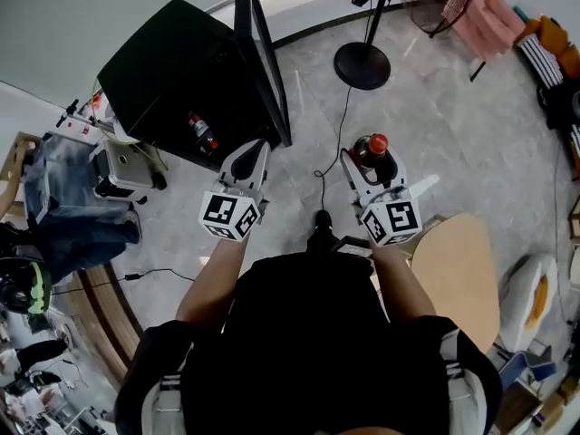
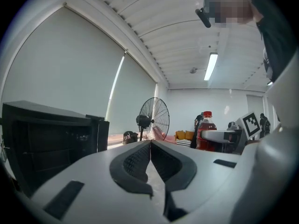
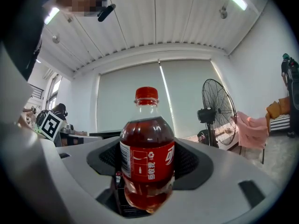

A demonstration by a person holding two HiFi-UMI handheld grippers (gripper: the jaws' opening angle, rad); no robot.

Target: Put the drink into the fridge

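Note:
The drink is a cola bottle [image 1: 372,149] with a red cap and red label. My right gripper [image 1: 368,163] is shut on it and holds it upright above the floor; in the right gripper view the bottle [image 3: 147,160] fills the space between the jaws. The black fridge [image 1: 172,62] stands ahead on the left with its door [image 1: 261,57] swung open. Another bottle [image 1: 201,134] sits inside it. My left gripper [image 1: 256,149] hovers near the door's lower edge, shut and holding nothing [image 2: 150,143]. The fridge [image 2: 46,139] shows at the left of the left gripper view.
A standing fan's round base [image 1: 362,65] and a black cable [image 1: 337,134] lie on the floor ahead. A wooden seat [image 1: 458,270] is at my right. A cluttered low stand [image 1: 118,166] sits left of the fridge. Pink cloth [image 1: 485,12] hangs at the far right.

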